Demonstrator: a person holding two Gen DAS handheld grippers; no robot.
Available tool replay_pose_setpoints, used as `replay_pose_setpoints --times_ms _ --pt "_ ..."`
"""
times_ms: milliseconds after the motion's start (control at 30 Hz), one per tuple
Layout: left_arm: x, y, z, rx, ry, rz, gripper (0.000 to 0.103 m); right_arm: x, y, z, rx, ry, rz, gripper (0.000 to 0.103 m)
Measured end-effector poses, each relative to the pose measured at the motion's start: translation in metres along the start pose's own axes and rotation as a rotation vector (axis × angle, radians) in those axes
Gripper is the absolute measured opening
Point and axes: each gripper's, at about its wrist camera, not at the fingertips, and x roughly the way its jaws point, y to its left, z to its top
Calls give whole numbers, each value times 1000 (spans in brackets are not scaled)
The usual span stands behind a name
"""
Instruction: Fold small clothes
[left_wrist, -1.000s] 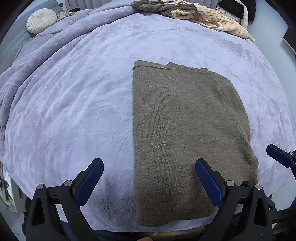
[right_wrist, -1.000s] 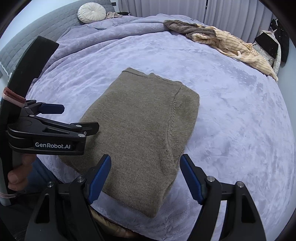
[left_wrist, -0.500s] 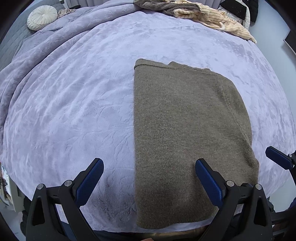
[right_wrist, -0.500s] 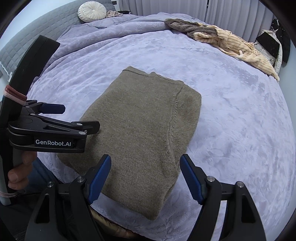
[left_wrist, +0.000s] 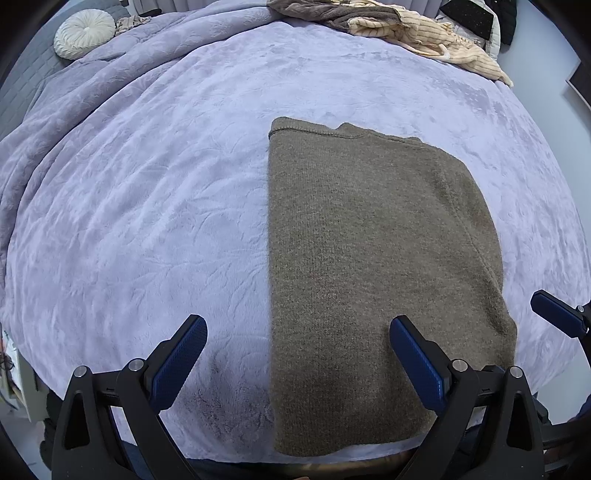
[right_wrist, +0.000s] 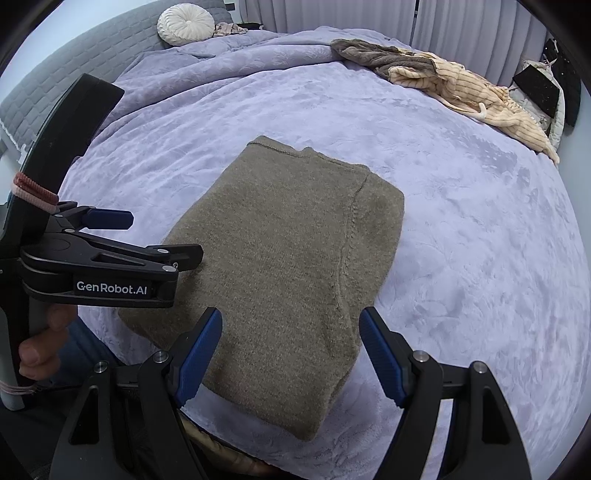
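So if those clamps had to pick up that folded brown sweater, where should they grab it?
Probably the near short edge of the folded brown knit sweater, one corner per gripper, coming from above on the person's side. It lies flat on the lavender blanket, long side running away, and both the left gripper and right gripper stand open above that end.

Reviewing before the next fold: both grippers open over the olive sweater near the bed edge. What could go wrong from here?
1. The olive sweater is already layered; a pinch by the right gripper might catch only the top ply and pull the fold apart.
2. Its near end lies close to the bed edge, so a tug toward the person could slide it off the lilac blanket.
3. The left gripper straddles the sweater's side edge and may grab blanket too.
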Motion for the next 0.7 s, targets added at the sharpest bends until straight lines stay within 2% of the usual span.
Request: replay_pose_setpoints --times_ms 700 --pt "-4 -10 -1 15 -6 17 100 -4 -5 2 11 -16 16 79"
